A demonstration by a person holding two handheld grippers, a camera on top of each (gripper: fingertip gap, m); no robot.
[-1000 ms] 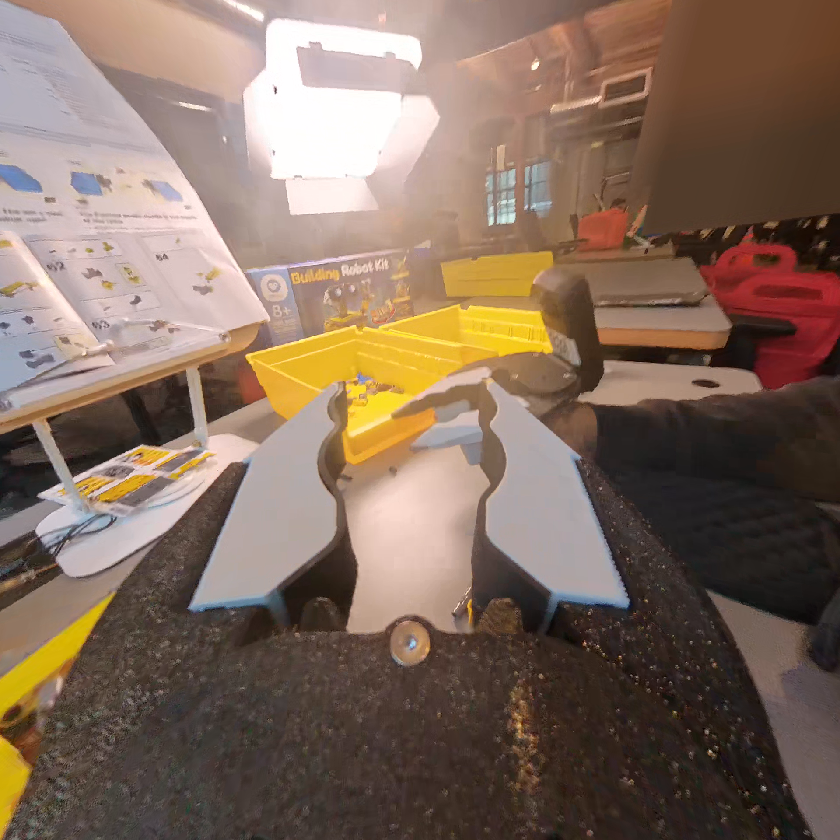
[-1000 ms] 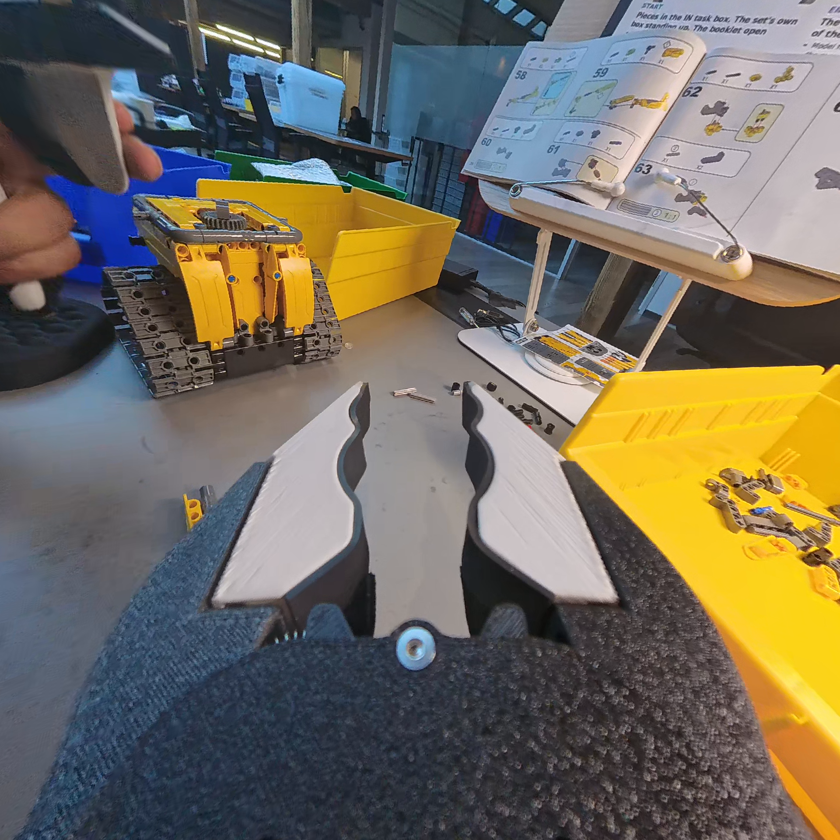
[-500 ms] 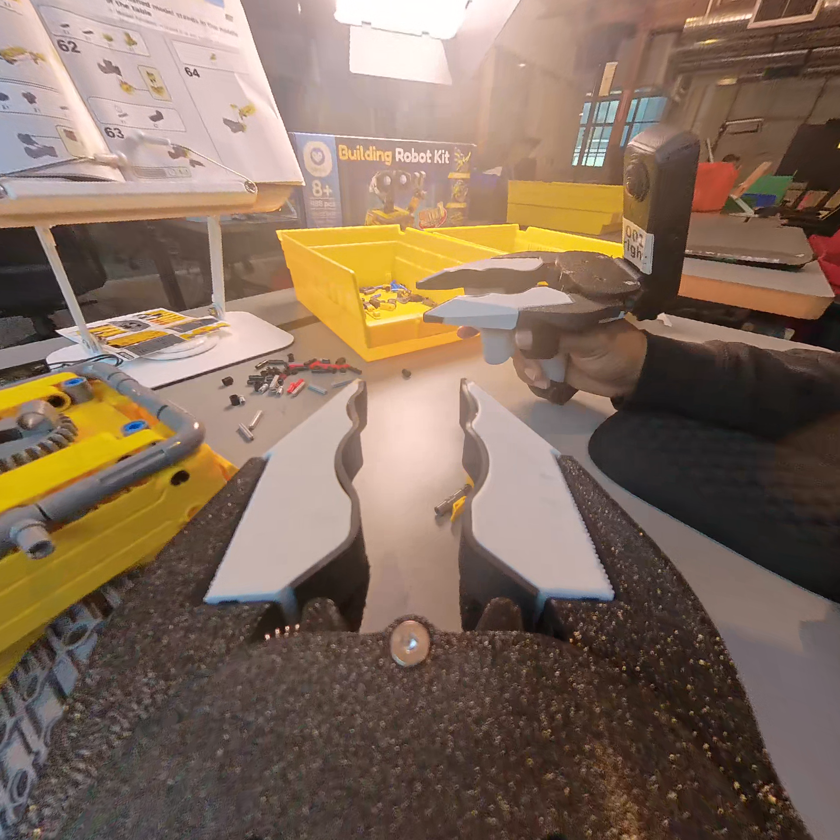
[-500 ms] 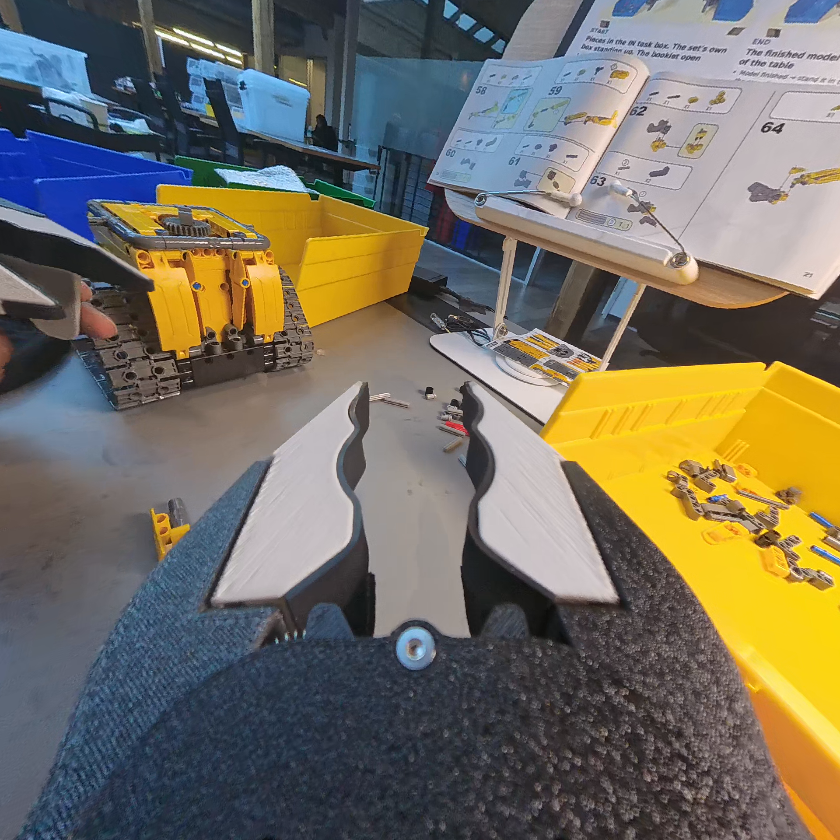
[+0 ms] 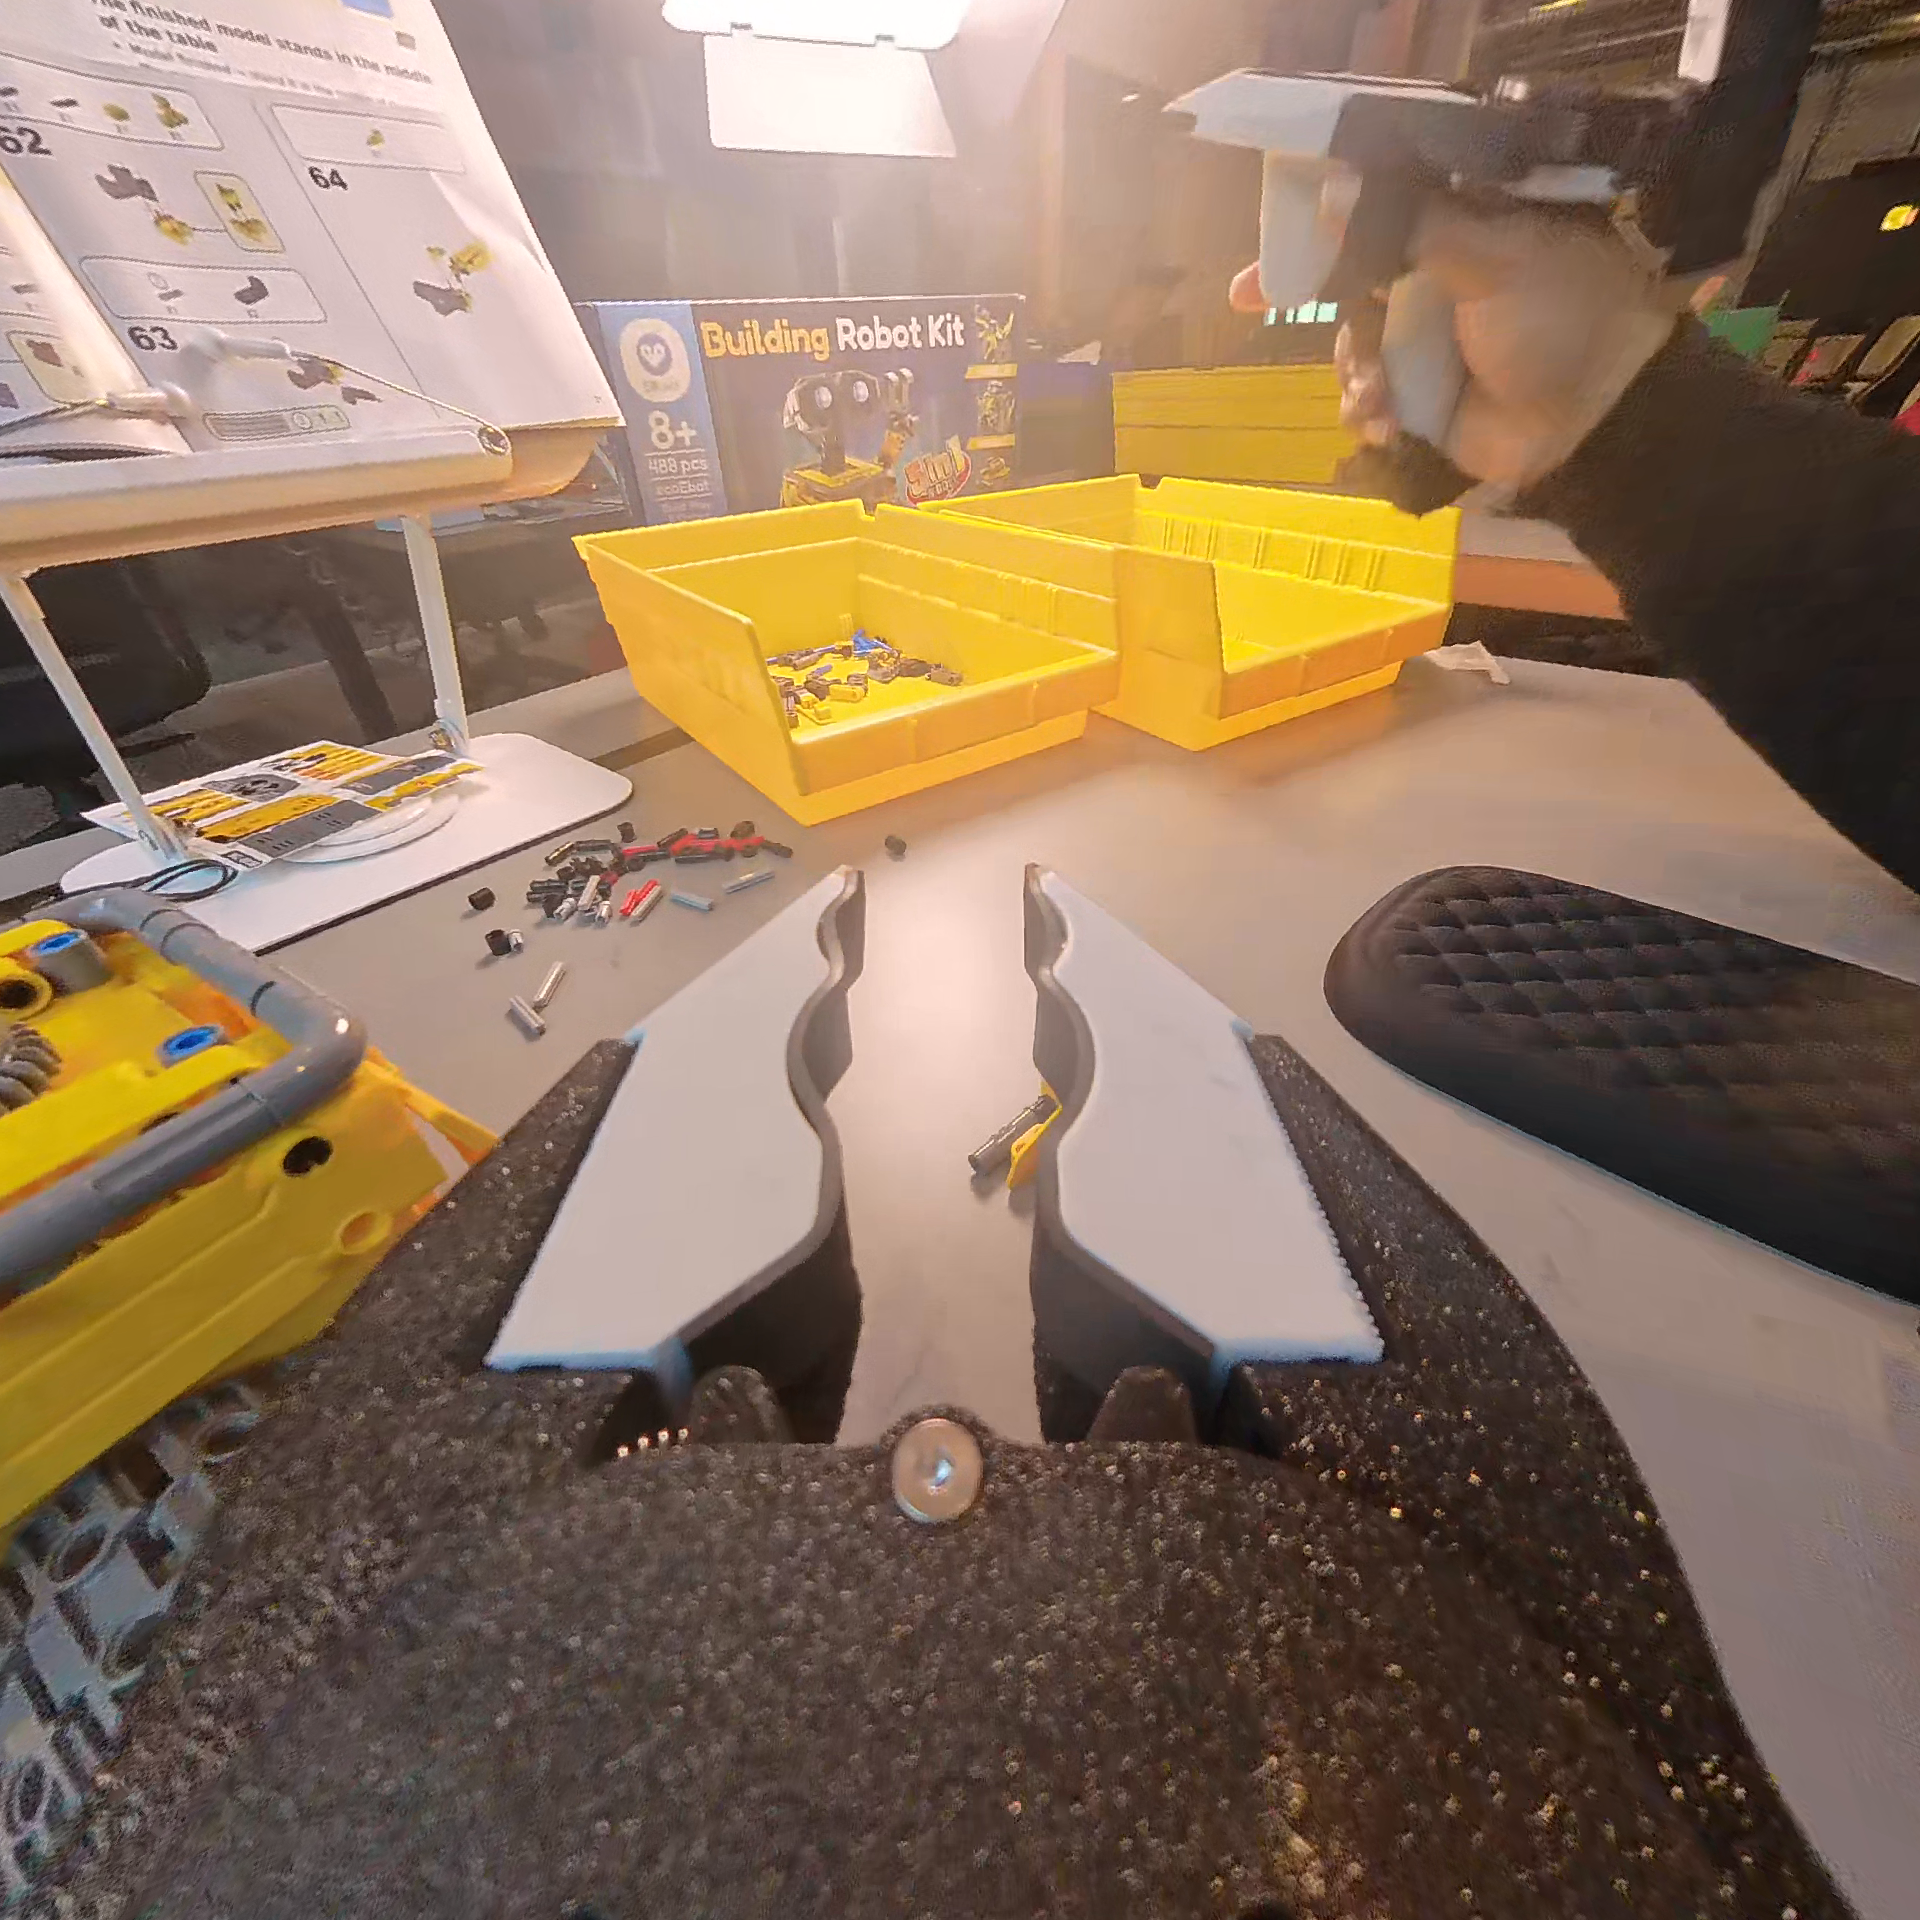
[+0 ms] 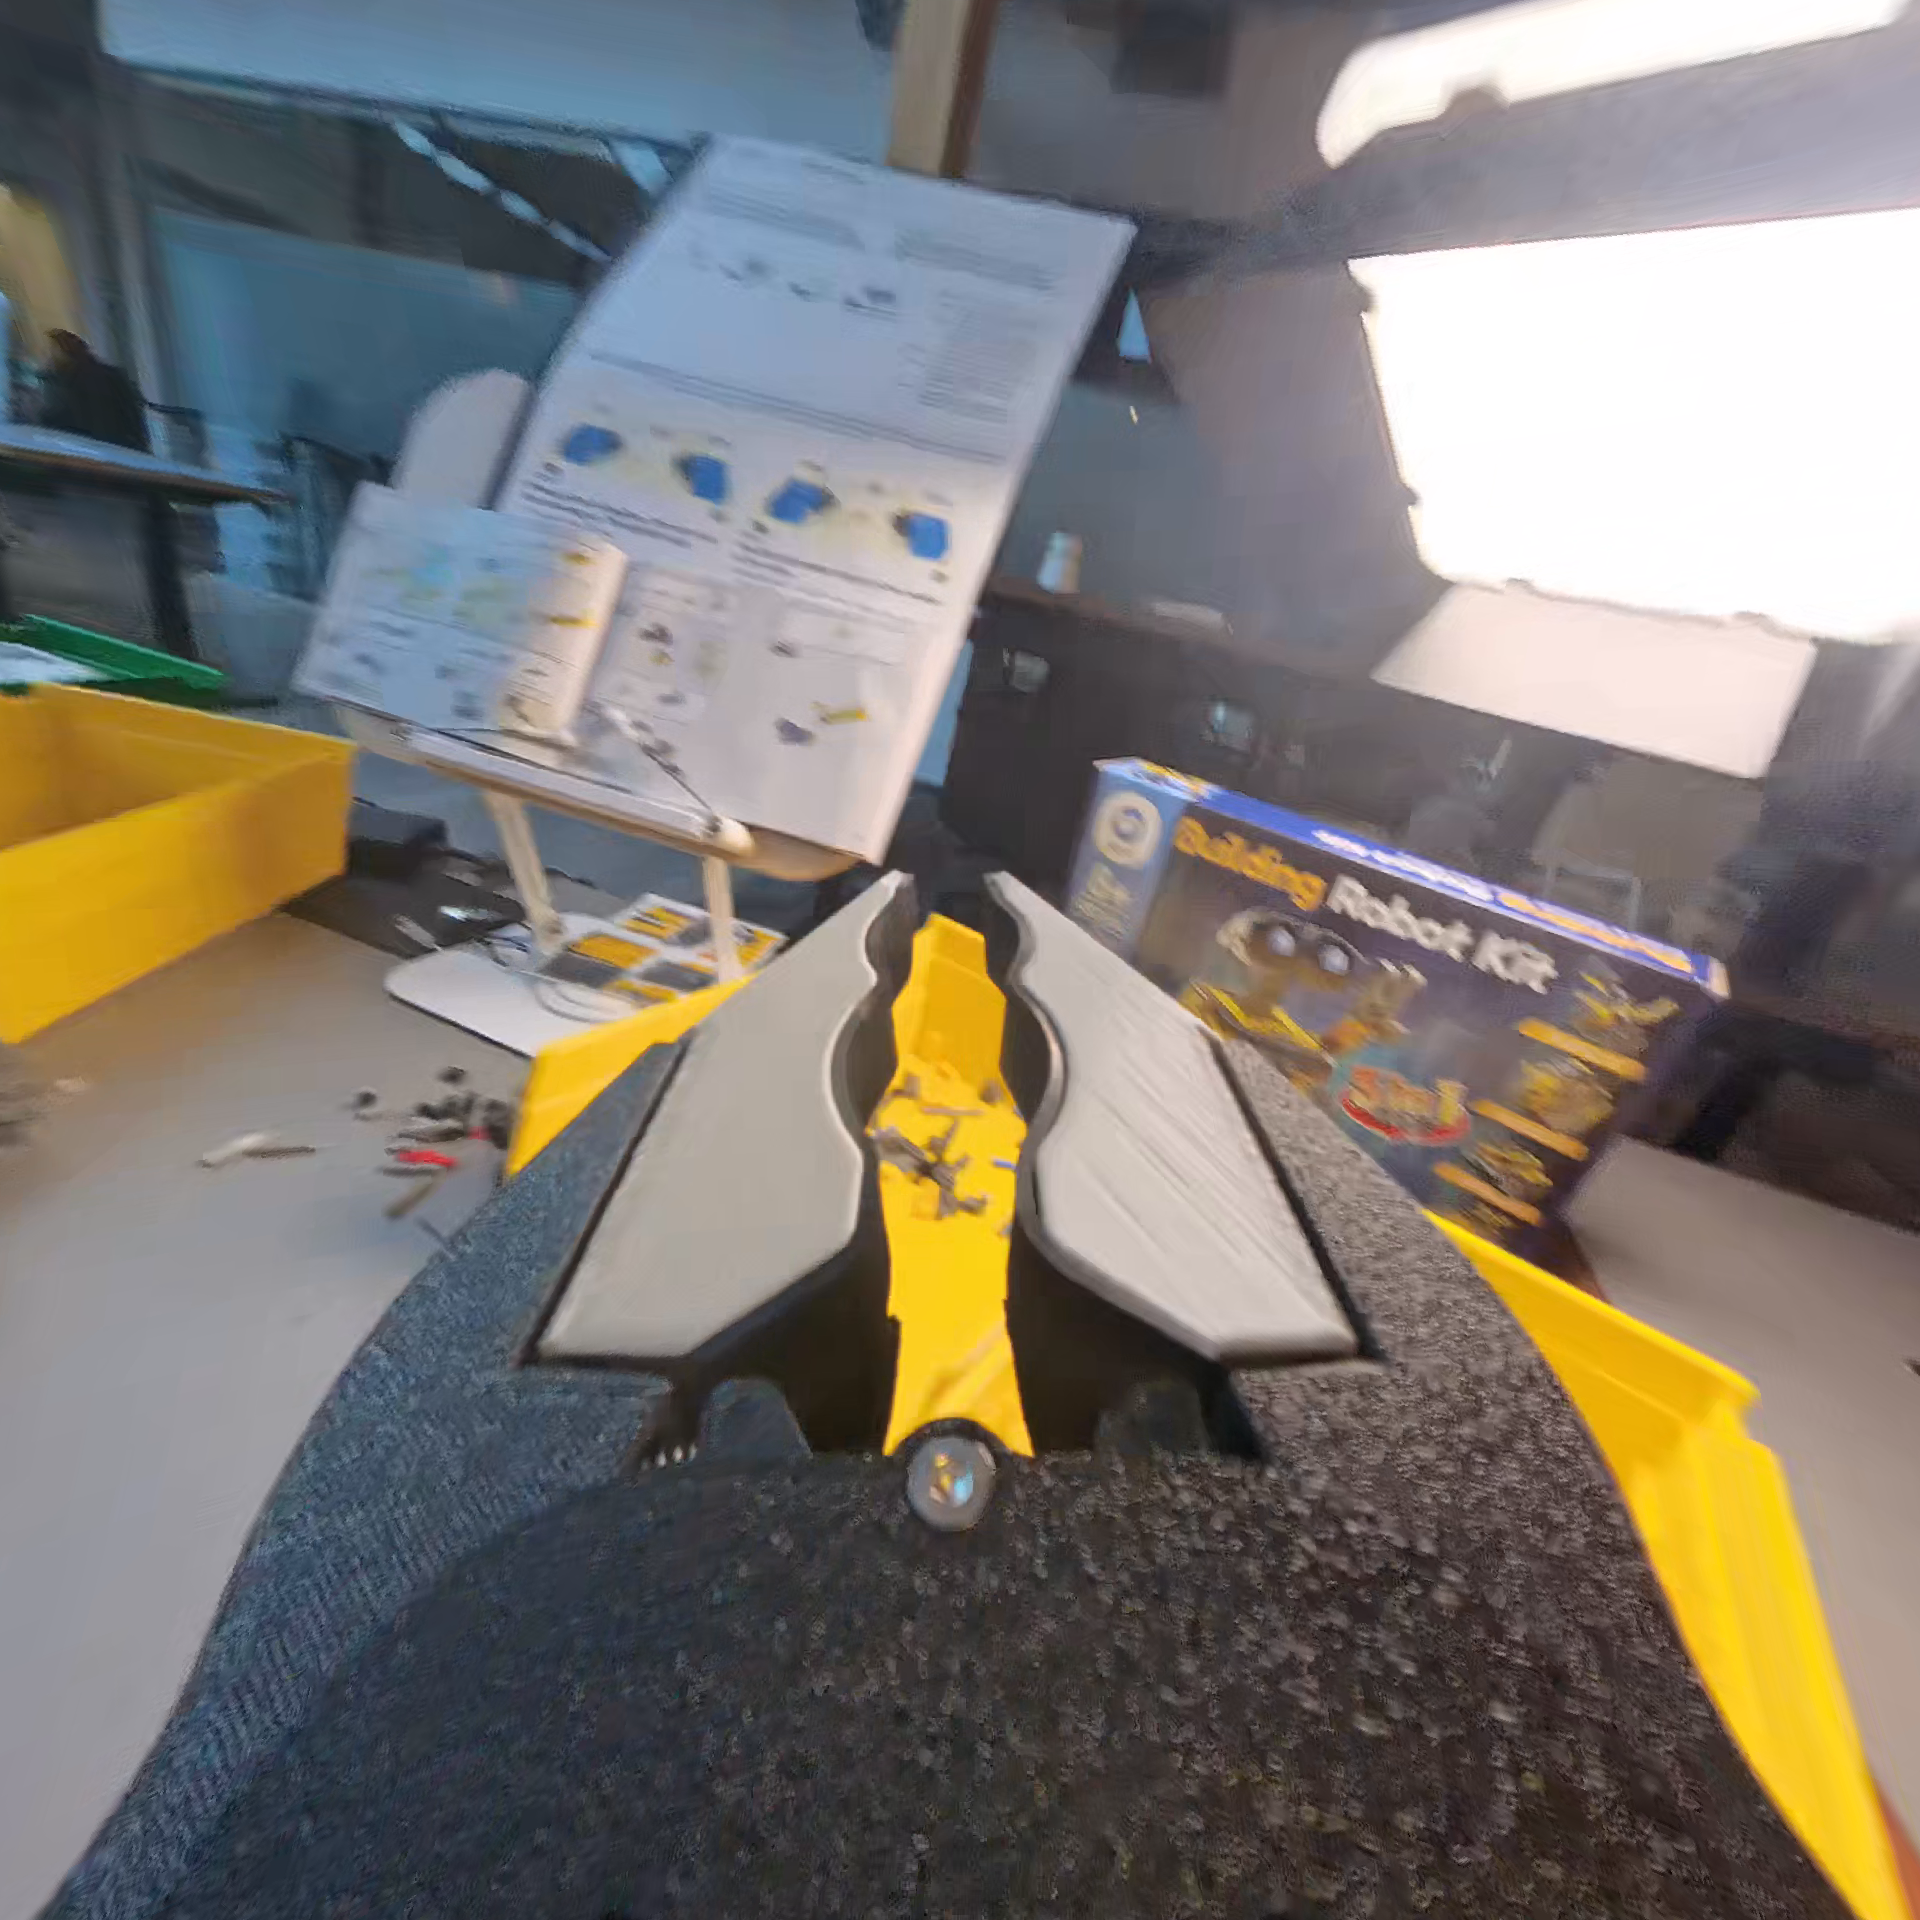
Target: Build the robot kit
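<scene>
My left gripper (image 5: 943,894) is open and empty, low over the grey table (image 5: 1195,852). A small yellow and black piece (image 5: 1013,1135) lies on the table between its fingers, close to the right one. A yellow tracked model (image 5: 156,1143) sits just left of it. My right gripper (image 6: 948,899) is empty with its jaws a narrow gap apart, held in the air above a yellow bin (image 6: 1662,1455) with several small pieces (image 6: 935,1153). It shows blurred in a hand at the top right of the left wrist view (image 5: 1340,125).
Loose pins and pieces (image 5: 623,883) lie before a booklet stand (image 5: 260,260). A second yellow bin (image 5: 1299,603), a kit box (image 5: 831,405) and a black wrist pad (image 5: 1662,1060) are on the table. Another yellow bin (image 6: 156,831) stands far left. The tips of one gripper are about 35 cm away from the tips of the other.
My right gripper has risen and swung right, from the table to above the bin of pieces, and its jaws have narrowed. My left gripper has swung left and down towards the table.
</scene>
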